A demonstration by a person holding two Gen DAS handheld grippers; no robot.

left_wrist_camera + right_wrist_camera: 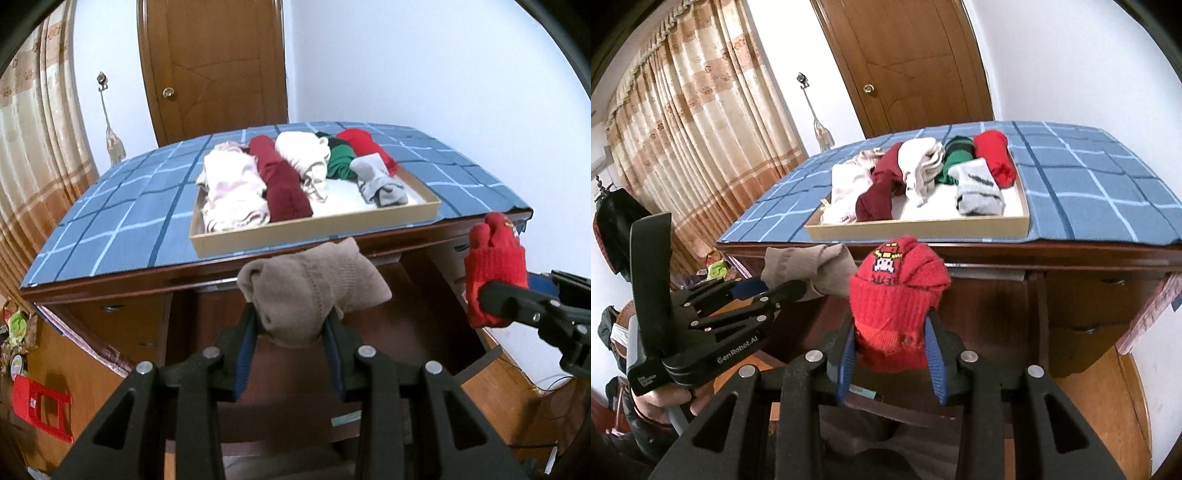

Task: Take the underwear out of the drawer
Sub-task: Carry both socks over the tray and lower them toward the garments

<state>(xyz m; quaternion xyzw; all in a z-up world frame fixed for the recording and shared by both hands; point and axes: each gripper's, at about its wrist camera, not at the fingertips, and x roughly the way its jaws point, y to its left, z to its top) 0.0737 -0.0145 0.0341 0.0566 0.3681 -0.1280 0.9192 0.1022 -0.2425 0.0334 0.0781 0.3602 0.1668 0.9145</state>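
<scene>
Left tongs [295, 325] are pinching a beige roll [314, 291], right tongs [892, 343] are squeezing a red roll [897, 295], both hanging in the air in front of the table [110, 236], below the tray [314, 229] holding more rolled clothes.

Both fisheye views sit low before the dark wooden desk [122, 291], facing toward the far brown panelled door [210, 70]. The left wrist view looks from the left, the right wrist view from the right. Both share the shallow cardboard tray [314, 230] [916, 228] on the blue checked cloth [122, 206] [1089, 184].
</scene>
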